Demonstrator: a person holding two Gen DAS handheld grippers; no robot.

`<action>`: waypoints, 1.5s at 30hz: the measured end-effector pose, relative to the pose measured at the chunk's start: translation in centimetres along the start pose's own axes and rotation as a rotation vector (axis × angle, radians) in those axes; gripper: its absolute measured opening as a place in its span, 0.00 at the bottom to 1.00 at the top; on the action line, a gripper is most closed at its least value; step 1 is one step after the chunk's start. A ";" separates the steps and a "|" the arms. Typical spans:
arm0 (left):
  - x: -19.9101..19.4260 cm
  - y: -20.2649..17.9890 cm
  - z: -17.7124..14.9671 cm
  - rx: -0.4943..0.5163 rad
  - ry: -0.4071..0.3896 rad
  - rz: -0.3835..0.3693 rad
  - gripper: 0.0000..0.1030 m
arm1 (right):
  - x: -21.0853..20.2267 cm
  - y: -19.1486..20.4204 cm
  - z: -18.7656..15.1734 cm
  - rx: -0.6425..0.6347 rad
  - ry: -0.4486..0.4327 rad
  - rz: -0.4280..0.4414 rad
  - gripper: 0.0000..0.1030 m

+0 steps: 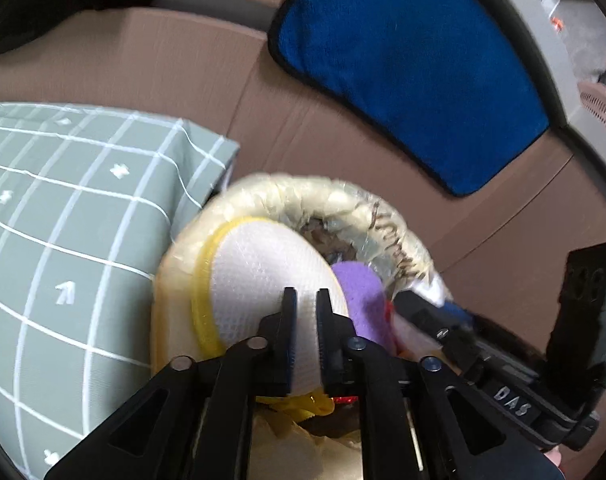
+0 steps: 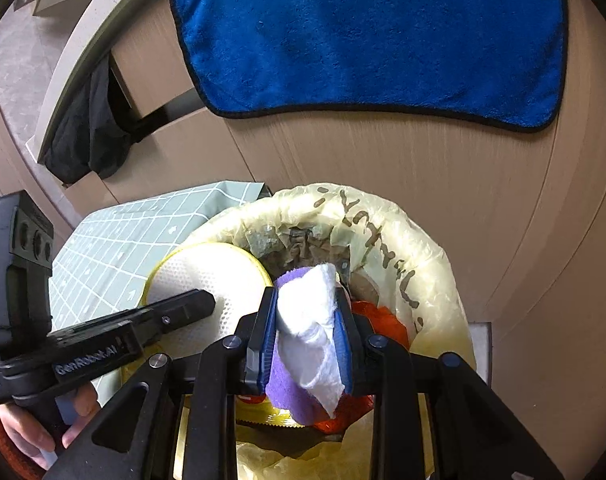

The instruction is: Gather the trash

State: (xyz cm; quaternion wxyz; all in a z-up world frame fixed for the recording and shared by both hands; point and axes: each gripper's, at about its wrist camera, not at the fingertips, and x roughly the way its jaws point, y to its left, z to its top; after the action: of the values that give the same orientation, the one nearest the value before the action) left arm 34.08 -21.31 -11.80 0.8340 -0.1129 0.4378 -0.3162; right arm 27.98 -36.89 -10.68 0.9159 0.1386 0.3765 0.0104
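One grey-green checked mat point(image 2: 115, 248) lies on the left. Just right of it stands one trash bin point(image 2: 435, 264) holding one white round pad point(image 1: 263, 268), one purple sponge point(image 1: 363, 296) and something orange. The left gripper point(image 1: 306, 300) is a little spread above the pad, pinching nothing. The right gripper point(image 2: 307, 320) pinches one white tissue wad point(image 2: 311, 320) over the bin. One blue towel point(image 2: 367, 36) lies far behind

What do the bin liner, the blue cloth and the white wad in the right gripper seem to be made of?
Bin liner: thin translucent plastic film, crinkled and glossy.
Blue cloth: plush fabric, probably microfibre, matte nap, black stitched edge.
White wad in the right gripper: soft, crumpled, likely tissue paper.
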 end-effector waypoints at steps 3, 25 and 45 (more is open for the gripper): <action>-2.9 0.0 0.1 0.011 -0.075 0.031 0.38 | -0.2 0.6 0.0 -0.025 0.002 -0.009 0.50; -30.2 -3.9 -15.4 0.238 -0.440 0.478 0.39 | -19.1 13.6 -11.1 -0.207 -0.215 0.015 0.60; -37.7 -2.0 -21.5 0.118 -0.515 0.605 0.40 | -25.9 20.9 -18.4 -0.282 -0.323 0.015 0.60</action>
State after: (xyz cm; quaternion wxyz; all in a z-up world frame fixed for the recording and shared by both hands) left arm 0.23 2.67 1.24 0.9770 -0.0063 0.2090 -0.0423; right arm -1.51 -15.43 0.07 0.9745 0.0119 0.2188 0.0475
